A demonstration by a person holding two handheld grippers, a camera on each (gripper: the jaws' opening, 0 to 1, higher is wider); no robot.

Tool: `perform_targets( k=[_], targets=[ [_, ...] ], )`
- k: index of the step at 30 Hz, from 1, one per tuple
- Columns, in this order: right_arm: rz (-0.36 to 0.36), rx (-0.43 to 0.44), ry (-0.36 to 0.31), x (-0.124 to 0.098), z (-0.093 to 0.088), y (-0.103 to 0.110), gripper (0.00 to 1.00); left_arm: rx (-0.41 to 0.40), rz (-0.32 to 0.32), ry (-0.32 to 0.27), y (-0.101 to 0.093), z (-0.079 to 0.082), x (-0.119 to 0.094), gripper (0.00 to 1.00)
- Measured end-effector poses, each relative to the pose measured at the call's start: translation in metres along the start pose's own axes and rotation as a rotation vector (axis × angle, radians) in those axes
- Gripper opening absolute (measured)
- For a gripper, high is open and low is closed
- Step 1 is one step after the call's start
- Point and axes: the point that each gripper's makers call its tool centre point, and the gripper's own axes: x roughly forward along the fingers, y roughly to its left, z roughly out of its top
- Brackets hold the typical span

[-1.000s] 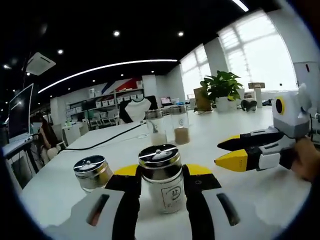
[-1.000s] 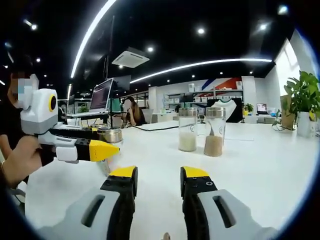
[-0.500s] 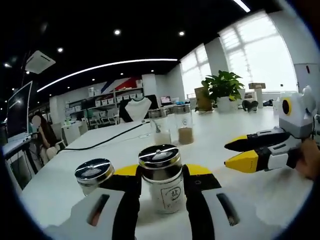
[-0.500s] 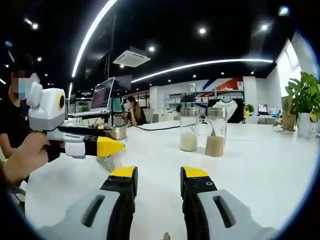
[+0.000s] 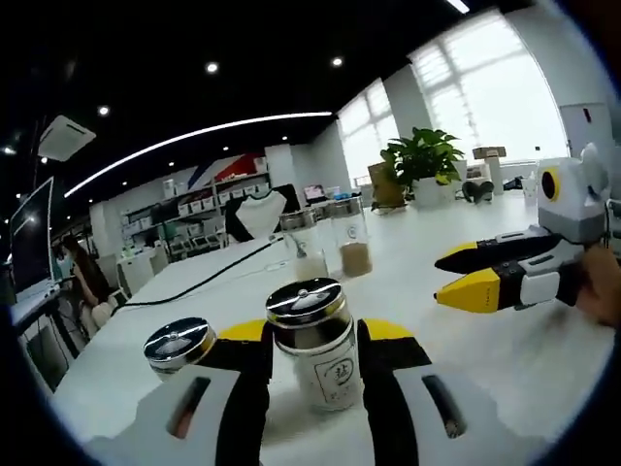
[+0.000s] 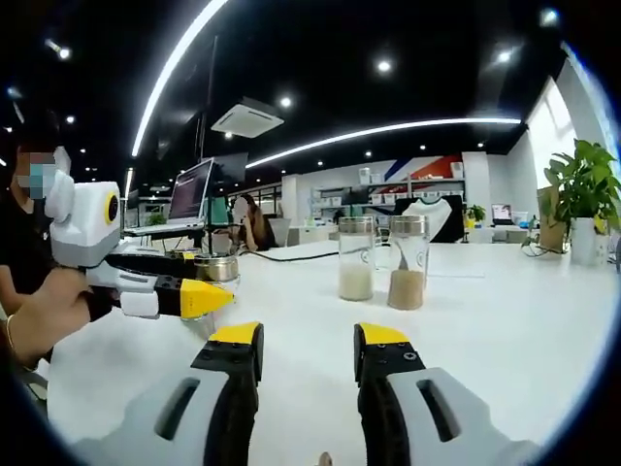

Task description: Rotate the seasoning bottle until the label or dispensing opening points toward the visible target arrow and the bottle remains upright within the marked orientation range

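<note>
Both jaws still around seasoning bottle (image 5: 312, 342), unchanged

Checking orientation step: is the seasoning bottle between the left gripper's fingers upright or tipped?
Upright: the seasoning bottle stands on the table, lid on top.

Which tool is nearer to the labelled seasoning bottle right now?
Left. The left tool has its jaws on both sides of the seasoning bottle; the right tool hangs off to its side, apart.

The left tongs (image 5: 312, 340) hold their jaws closed against something between them, low over the counter (image 5: 543, 359). The right tongs (image 6: 306, 342) stand with jaws apart and nothing between, gripped by a hand (image 5: 604, 296).
</note>
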Motion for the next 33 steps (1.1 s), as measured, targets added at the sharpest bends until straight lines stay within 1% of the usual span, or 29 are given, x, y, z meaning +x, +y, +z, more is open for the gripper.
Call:
perform_targets(
  k=[3, 4, 5, 6, 9, 12, 13, 15, 16, 17, 18, 19, 21, 24, 25, 26, 28, 30, 31, 33],
  targets=[
    [0.001, -0.003, 0.016, 0.001, -0.003, 0.001, 0.39, -0.017, -0.008, -0.029, 0.0, 0.009, 0.0, 0.4],
    [0.001, -0.008, 0.016, 0.001, -0.003, 0.002, 0.4, -0.004, -0.002, -0.028, 0.0, 0.01, 0.0, 0.4],
    [-0.001, -0.016, 0.016, 0.001, -0.002, 0.002, 0.4, 0.054, 0.007, -0.011, 0.003, 0.011, 0.001, 0.4],
    [-0.003, -0.023, 0.017, 0.002, -0.002, 0.003, 0.4, 0.058, 0.008, -0.017, 0.003, 0.014, 0.001, 0.41],
    [-0.001, -0.03, 0.03, 0.002, -0.004, 0.004, 0.41, 0.032, -0.006, -0.077, 0.001, 0.03, -0.003, 0.41],
    [0.015, -0.028, 0.021, 0.003, -0.002, 0.007, 0.42, 0.052, 0.0, -0.087, 0.002, 0.033, -0.002, 0.41],
    [0.012, -0.031, 0.021, 0.003, -0.001, 0.006, 0.42, 0.043, -0.005, -0.104, 0.003, 0.04, -0.004, 0.41],
    [0.008, -0.024, 0.016, 0.003, -0.001, 0.005, 0.43, 0.004, -0.038, -0.153, 0.001, 0.051, -0.007, 0.41],
    [0.006, -0.017, 0.015, 0.003, 0.0, 0.004, 0.44, -0.011, -0.05, -0.171, 0.0, 0.054, -0.008, 0.42],
    [0.003, -0.013, 0.012, 0.002, 0.0, 0.003, 0.44, -0.012, -0.05, -0.174, 0.001, 0.055, -0.01, 0.44],
    [-0.001, -0.012, 0.012, 0.002, 0.0, 0.003, 0.44, -0.012, -0.053, -0.195, 0.002, 0.059, -0.013, 0.43],
    [-0.004, -0.012, 0.012, 0.002, 0.0, 0.002, 0.44, -0.021, -0.054, -0.238, 0.003, 0.066, -0.016, 0.41],
    [-0.01, -0.011, 0.011, 0.001, 0.001, 0.0, 0.45, -0.035, -0.054, -0.267, 0.006, 0.071, -0.023, 0.4],
    [-0.01, -0.013, 0.008, 0.001, 0.001, 0.0, 0.45, -0.039, -0.049, -0.268, 0.014, 0.072, -0.031, 0.47],
    [-0.011, -0.015, 0.011, 0.001, 0.001, 0.0, 0.45, -0.019, -0.046, -0.261, 0.018, 0.072, -0.034, 0.52],
    [-0.011, -0.016, 0.013, 0.001, 0.0, 0.0, 0.45, 0.009, -0.047, -0.257, 0.02, 0.071, -0.035, 0.55],
    [-0.009, -0.016, 0.015, 0.001, 0.0, 0.001, 0.45, 0.01, -0.039, -0.241, 0.024, 0.068, -0.037, 0.59],
    [-0.008, -0.015, 0.012, 0.0, 0.001, 0.001, 0.45, 0.008, -0.04, -0.227, 0.025, 0.065, -0.04, 0.65],
    [-0.009, -0.017, 0.01, 0.0, 0.001, 0.001, 0.45, 0.001, -0.039, -0.222, 0.026, 0.063, -0.04, 0.7],
    [-0.015, -0.02, 0.009, -0.001, 0.001, 0.0, 0.45, -0.014, -0.053, -0.192, 0.022, 0.058, -0.041, 0.79]
  ],
)
